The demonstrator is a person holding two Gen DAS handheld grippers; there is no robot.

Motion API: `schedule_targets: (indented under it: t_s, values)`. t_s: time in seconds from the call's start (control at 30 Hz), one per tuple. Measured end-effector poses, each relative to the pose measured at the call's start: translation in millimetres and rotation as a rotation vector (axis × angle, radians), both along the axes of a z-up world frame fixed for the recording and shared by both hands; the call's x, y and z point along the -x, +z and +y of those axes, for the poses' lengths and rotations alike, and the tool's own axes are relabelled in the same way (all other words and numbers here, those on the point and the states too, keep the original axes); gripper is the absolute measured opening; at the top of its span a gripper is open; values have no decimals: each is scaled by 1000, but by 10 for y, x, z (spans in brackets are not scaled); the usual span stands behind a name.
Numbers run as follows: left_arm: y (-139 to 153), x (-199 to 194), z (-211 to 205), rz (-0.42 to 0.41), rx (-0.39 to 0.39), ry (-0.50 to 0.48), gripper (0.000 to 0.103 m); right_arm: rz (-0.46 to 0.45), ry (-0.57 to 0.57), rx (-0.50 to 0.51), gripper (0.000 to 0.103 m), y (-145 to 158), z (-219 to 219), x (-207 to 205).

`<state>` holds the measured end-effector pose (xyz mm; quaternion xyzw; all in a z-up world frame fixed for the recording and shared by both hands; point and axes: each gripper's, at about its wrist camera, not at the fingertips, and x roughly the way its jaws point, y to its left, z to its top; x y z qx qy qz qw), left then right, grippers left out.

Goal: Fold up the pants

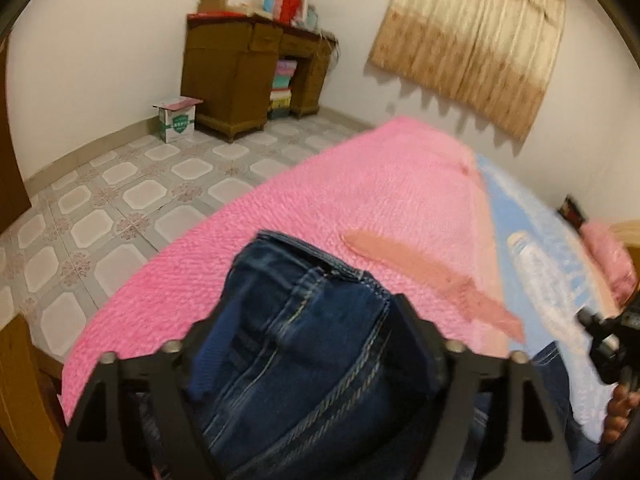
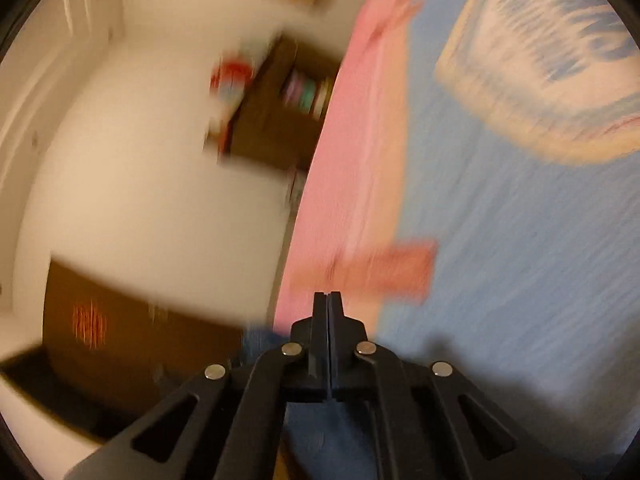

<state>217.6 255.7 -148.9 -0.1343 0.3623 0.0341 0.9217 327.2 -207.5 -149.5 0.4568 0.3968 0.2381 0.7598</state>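
Observation:
Dark blue jeans (image 1: 304,336) fill the bottom of the left wrist view, bunched thick between the fingers of my left gripper (image 1: 308,320), which is shut on them above the pink bedspread (image 1: 320,200). My right gripper (image 2: 328,300) shows in the blurred right wrist view with its two fingers pressed together and nothing visible between them. It hangs over the line where the pink spread (image 2: 344,160) meets a light blue sheet (image 2: 520,260). The right gripper's body (image 1: 612,344) and a hand show at the right edge of the left wrist view.
A wooden desk (image 1: 248,80) with boxes on top stands at the far wall, a small cardboard box (image 1: 176,120) beside it on the tiled floor (image 1: 100,220). A curtain (image 1: 472,40) hangs on the wall. A pillow (image 2: 552,68) lies on the blue sheet.

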Motion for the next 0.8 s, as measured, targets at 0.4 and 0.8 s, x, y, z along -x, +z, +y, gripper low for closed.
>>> schedule_targets:
  t_s: [0.4, 0.8]
  values:
    - [41, 169, 86, -43, 34, 37, 82, 25, 219, 217, 78, 74, 425, 103]
    - [-5, 329, 202, -26, 47, 24, 83, 16, 271, 432, 2, -72, 621, 60]
